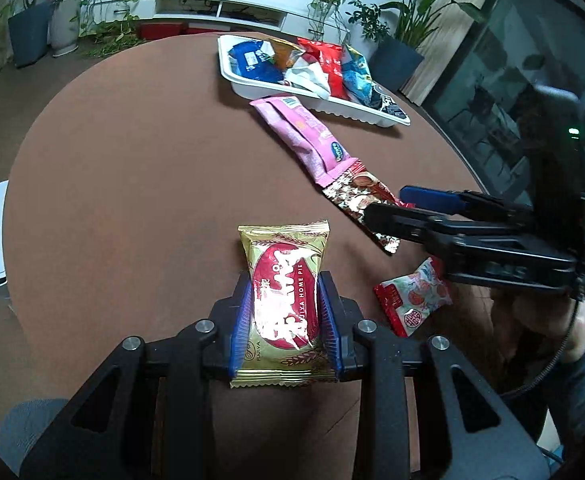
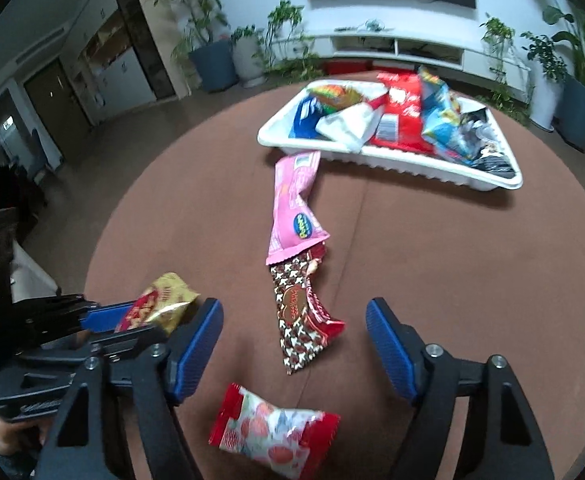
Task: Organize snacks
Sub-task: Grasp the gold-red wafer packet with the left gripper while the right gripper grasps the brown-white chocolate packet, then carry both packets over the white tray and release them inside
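My left gripper [image 1: 284, 280] is shut on a gold and red pie packet [image 1: 282, 304], its blue pads pressing both long sides. The right wrist view shows that packet [image 2: 160, 304] at the lower left. My right gripper [image 2: 292, 306] stands open over the near end of a brown patterned chocolate packet [image 2: 296, 320], with nothing between its pads. A long pink packet [image 2: 294, 208] overlaps the brown one's far end. A red and white strawberry packet [image 2: 272, 428] lies close below the right gripper. In the left wrist view the right gripper [image 1: 386, 202] reaches in from the right.
A white tray [image 2: 412, 164] with several snack bags sits at the far side of the round brown table [image 2: 452, 260]. Bare tabletop lies left of the pink packet [image 1: 304, 132]. Potted plants and a white TV cabinet stand beyond the table.
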Available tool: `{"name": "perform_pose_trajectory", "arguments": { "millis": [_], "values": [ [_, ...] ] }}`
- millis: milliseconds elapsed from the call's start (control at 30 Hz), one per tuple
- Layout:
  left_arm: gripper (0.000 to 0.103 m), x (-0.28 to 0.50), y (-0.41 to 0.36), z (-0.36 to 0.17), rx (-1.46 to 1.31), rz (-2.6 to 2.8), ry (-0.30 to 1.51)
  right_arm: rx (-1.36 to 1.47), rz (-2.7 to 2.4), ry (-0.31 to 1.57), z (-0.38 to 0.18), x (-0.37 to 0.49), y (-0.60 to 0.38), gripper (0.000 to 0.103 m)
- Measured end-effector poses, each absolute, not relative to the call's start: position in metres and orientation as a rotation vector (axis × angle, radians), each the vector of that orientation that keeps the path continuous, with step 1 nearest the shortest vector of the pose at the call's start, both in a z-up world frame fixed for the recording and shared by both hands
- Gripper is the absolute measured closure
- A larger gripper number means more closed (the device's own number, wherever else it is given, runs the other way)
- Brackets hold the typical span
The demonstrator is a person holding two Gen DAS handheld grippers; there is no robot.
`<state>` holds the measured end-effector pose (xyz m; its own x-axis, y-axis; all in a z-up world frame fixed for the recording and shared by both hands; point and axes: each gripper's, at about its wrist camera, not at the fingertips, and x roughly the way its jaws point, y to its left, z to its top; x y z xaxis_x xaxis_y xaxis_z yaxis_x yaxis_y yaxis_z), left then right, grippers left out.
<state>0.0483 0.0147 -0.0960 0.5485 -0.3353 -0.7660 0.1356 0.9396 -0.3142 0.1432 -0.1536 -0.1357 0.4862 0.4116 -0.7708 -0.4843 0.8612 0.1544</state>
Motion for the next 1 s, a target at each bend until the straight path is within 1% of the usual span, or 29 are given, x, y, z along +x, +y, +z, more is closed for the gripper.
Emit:
{"name": "perform_pose_trajectory", "arguments": {
  "millis": [167,300,367,433,467,500,533,567,633,733,1000],
  "values": [
    [0.074,0.045,0.018,-0.097,-0.234,-0.272,0.945,-0.107,0.538,0.941,-0.146,0.147,-0.145,0.035],
    [0.074,0.045,0.02,-0.098,-0.25,-0.275,0.947,-0.151,0.524,0.927,-0.149,0.143,-0.139,0.044],
    [0.074,0.044,0.019,-0.099,-0.25,-0.275,0.949,-0.163,0.515,0.925,-0.148,0.142,-0.139,0.051],
    [0.074,0.044,0.019,-0.099,-0.252,-0.277,0.948,-0.171,0.506,0.924,-0.147,0.143,-0.139,0.061],
    [0.074,0.044,0.018,-0.099,-0.252,-0.279,0.948,-0.178,0.498,0.924,-0.147,0.142,-0.139,0.064],
    [0.074,0.044,0.018,-0.099,-0.251,-0.28,0.948,-0.186,0.49,0.922,-0.148,0.143,-0.139,0.072],
    [0.074,0.044,0.018,-0.099,-0.251,-0.282,0.948,-0.188,0.484,0.922,-0.148,0.142,-0.14,0.076],
    [0.074,0.044,0.018,-0.099,-0.25,-0.285,0.949,-0.186,0.483,0.922,-0.148,0.141,-0.141,0.077],
    [0.074,0.044,0.018,-0.099,-0.25,-0.287,0.95,-0.185,0.479,0.923,-0.148,0.139,-0.144,0.083],
    [0.074,0.045,0.018,-0.1,-0.251,-0.289,0.949,-0.162,0.48,0.926,-0.149,0.137,-0.149,0.085],
    [0.074,0.045,0.019,-0.099,-0.258,-0.296,0.944,-0.051,0.484,0.928,-0.143,0.134,-0.168,0.086]
  ]
}}
